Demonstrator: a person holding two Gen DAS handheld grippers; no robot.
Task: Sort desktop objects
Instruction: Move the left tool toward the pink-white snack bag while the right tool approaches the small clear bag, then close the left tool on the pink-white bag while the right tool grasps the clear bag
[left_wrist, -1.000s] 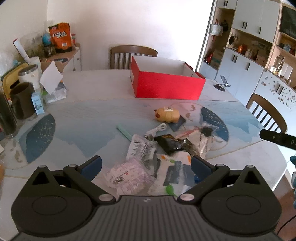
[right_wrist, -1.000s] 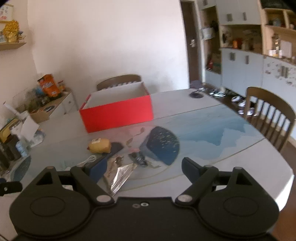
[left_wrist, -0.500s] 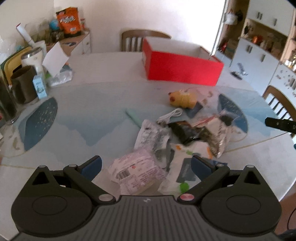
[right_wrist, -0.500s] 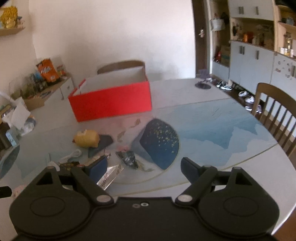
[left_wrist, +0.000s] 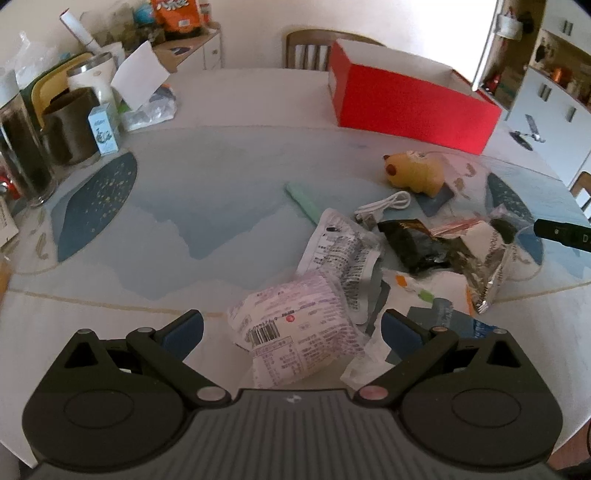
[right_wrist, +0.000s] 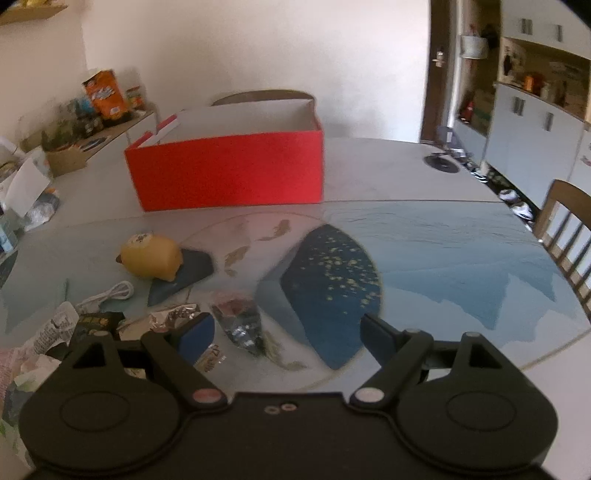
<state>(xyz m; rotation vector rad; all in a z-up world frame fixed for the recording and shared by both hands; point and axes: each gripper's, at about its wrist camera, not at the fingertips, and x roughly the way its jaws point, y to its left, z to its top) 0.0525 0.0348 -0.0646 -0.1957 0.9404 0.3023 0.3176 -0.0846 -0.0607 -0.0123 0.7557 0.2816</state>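
Note:
A heap of wrappers lies on the round table (left_wrist: 221, 206). Nearest me is a pink-white printed packet (left_wrist: 299, 332), lying between the wide-apart fingers of my open left gripper (left_wrist: 291, 328). Behind it are a white printed wrapper (left_wrist: 340, 254), a black packet (left_wrist: 417, 243), a silver foil bag (left_wrist: 484, 266), a white cable (left_wrist: 384, 206), a green strip (left_wrist: 301, 197) and a yellow plush toy (left_wrist: 413, 171). An open red box (left_wrist: 410, 107) stands at the back. My right gripper (right_wrist: 286, 334) is open above a clear dark-filled bag (right_wrist: 240, 325), with the plush toy (right_wrist: 151, 258) and red box (right_wrist: 229, 170) beyond.
Cups, a jar, a small blue carton (left_wrist: 105, 129) and tissues (left_wrist: 147, 107) crowd the table's left edge. Wooden chairs stand behind the box (left_wrist: 314, 48) and at the right (right_wrist: 565, 221). White cabinets (right_wrist: 535, 125) line the right wall. The right gripper's tip (left_wrist: 561, 232) shows in the left wrist view.
Both grippers have moved forward and lower toward the table. The pink-white packet now lies between the left fingers, and the clear bag sits just ahead of the right fingers. Both stayed open.

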